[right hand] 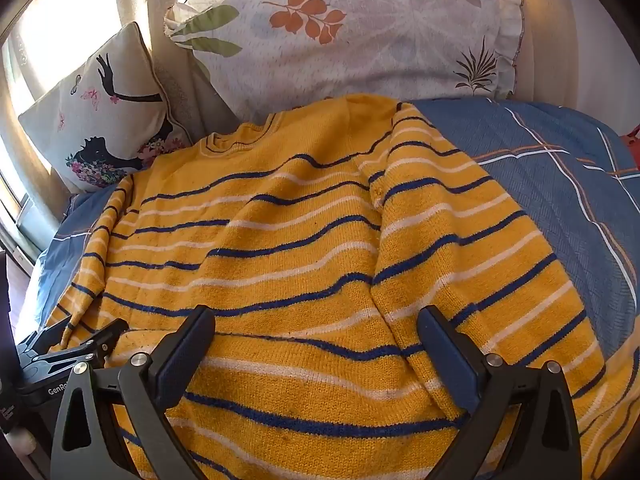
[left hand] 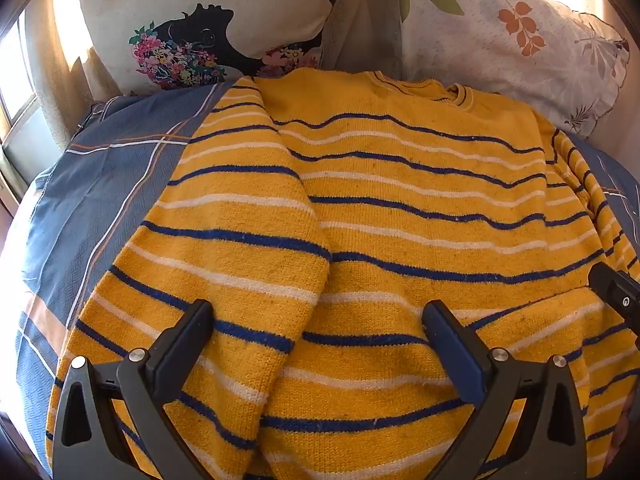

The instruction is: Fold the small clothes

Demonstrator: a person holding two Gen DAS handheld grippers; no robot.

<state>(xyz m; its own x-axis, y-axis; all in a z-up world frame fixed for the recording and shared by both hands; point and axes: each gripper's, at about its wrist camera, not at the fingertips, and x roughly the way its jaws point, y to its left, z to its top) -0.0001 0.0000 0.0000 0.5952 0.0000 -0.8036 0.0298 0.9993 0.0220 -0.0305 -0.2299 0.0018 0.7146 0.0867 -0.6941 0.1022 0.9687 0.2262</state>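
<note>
One yellow knitted sweater with navy and white stripes (left hand: 400, 208) lies spread flat on the bed, directly under and ahead of both grippers, its neckline at the far end near the pillows. Its two sleeves are each folded in along the body: one sleeve (left hand: 240, 264) runs down just ahead of the left gripper (left hand: 318, 320), the other sleeve (right hand: 472, 264) lies ahead of the right gripper (right hand: 316, 324) and off to its right. Both grippers hang tilted down over the hem end with their jaws spread as wide as they go, holding nothing; the knit shows bare between the fingers. Beyond the sweater two pillows lean at the head of the bed: a cream cushion printed with a black silhouette and flowers (left hand: 200, 28), and a white pillow with orange and green leaves (right hand: 360, 36). A blue bedcover with white and orange lines (right hand: 560, 184) shows on either side of the sweater. Nothing lies on top of the garment.
</note>
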